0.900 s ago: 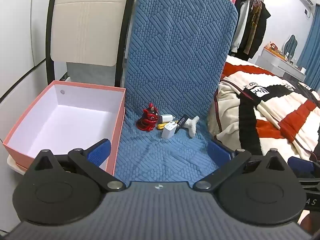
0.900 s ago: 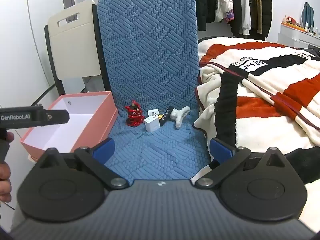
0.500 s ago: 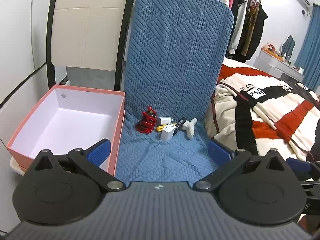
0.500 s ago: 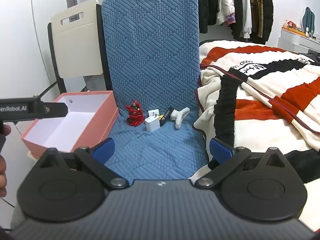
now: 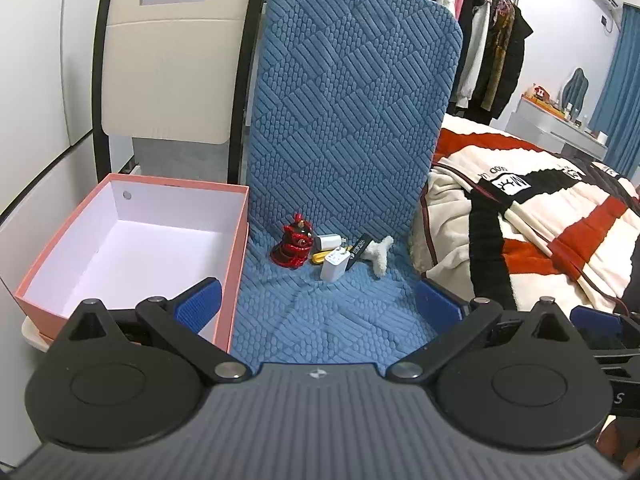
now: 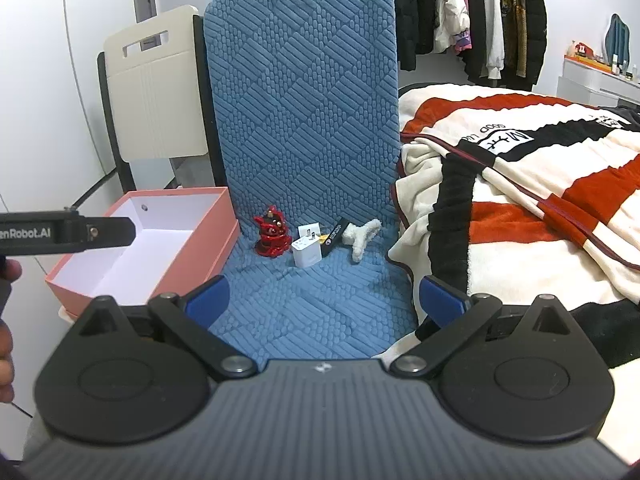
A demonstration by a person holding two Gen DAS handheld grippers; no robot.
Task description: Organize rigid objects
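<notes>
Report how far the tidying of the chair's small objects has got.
Done: nothing; the pink box holds nothing visible. In hand: nothing; left gripper and right gripper are open. Left: red figurine, white charger, white fuzzy piece and the rest on the seat.

Left wrist view — low, set back, facing the blue chair head-on, beside the pink box. Right wrist view — further right; both share chair and box.
</notes>
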